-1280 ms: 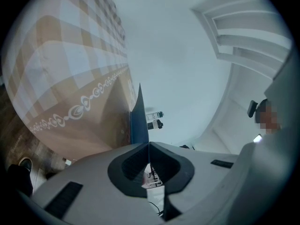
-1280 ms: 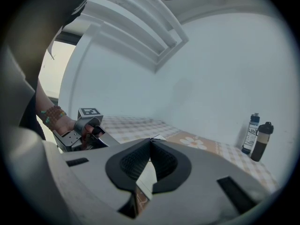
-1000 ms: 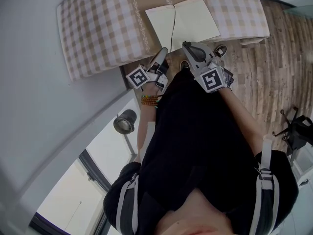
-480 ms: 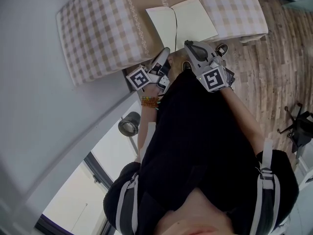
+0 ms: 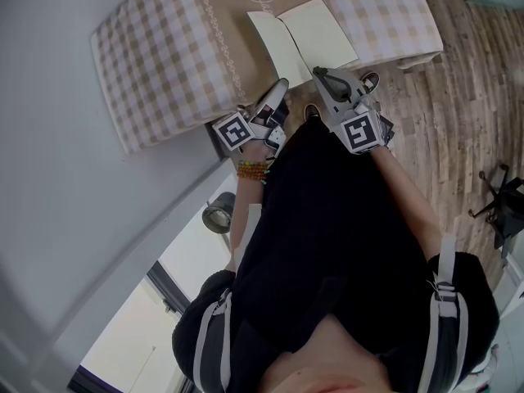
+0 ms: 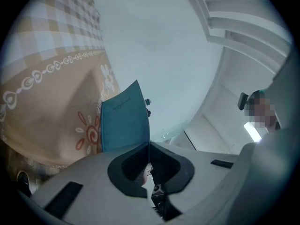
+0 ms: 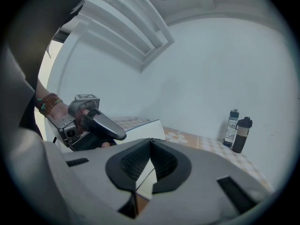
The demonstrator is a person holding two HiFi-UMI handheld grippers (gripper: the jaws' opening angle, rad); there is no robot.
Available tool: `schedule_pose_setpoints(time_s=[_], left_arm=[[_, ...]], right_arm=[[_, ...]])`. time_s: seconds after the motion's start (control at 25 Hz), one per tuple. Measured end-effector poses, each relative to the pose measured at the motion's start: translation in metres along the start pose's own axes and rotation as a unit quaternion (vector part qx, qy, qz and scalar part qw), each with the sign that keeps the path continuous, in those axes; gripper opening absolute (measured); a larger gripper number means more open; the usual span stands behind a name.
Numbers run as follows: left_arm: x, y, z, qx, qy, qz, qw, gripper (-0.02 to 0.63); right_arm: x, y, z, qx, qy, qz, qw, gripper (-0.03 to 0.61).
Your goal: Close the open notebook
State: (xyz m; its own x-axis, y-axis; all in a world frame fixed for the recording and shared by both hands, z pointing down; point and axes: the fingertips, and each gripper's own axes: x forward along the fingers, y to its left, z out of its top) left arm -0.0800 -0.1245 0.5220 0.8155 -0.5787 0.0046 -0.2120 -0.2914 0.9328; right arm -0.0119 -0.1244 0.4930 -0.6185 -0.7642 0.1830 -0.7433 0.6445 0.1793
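Left cover pinched and stood up; it has to swing over to the right

Left gripper jaws are clamped on the teal cover of the notebook, tipped up off the checked worktop; spine runs away from the person, so the flip goes rightward; right gripper, jaws together on nothing, sits by the right page's near edge, probably the landing zone.

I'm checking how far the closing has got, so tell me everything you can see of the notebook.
The notebook is thin, with blank cream pages and a teal cover that bears a small printed word. It sits on the checked cloth, open. Its left half is lifted and stands steeply, its lower edge pinched in the shut jaws of the left gripper. The right half lies flat on the cloth.
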Motion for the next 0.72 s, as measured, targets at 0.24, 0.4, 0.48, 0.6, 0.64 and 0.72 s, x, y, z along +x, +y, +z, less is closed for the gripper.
schedule_pose_setpoints(time_s=[0.24,0.4,0.48,0.6,0.64,0.72], left_arm=[[0.017,0.006,-0.006,0.009,0.029,-0.020,0.9993,0.015],[0.025,0.001,-0.005,-0.007,0.033,-0.036,0.9988,0.015],[0.027,0.008,-0.009,-0.002,0.041,-0.046,0.9981,0.015],[0.035,-0.002,-0.010,-0.008,0.046,-0.046,0.9978,0.015],[0.039,-0.008,-0.010,-0.016,0.043,-0.043,0.9980,0.015],[0.047,-0.013,-0.015,-0.026,0.040,-0.038,0.9981,0.015]], right_arm=[[-0.008,-0.012,-0.014,0.007,-0.003,-0.037,0.999,0.006],[-0.013,-0.021,-0.013,0.003,0.016,-0.048,0.999,0.006],[-0.015,-0.021,-0.020,-0.003,0.015,-0.062,0.998,0.006],[-0.022,-0.027,-0.013,0.001,0.021,-0.060,0.998,0.006],[-0.025,-0.030,-0.009,0.004,0.025,-0.054,0.998,0.006],[-0.031,-0.036,-0.009,0.009,0.031,-0.045,0.998,0.006]])
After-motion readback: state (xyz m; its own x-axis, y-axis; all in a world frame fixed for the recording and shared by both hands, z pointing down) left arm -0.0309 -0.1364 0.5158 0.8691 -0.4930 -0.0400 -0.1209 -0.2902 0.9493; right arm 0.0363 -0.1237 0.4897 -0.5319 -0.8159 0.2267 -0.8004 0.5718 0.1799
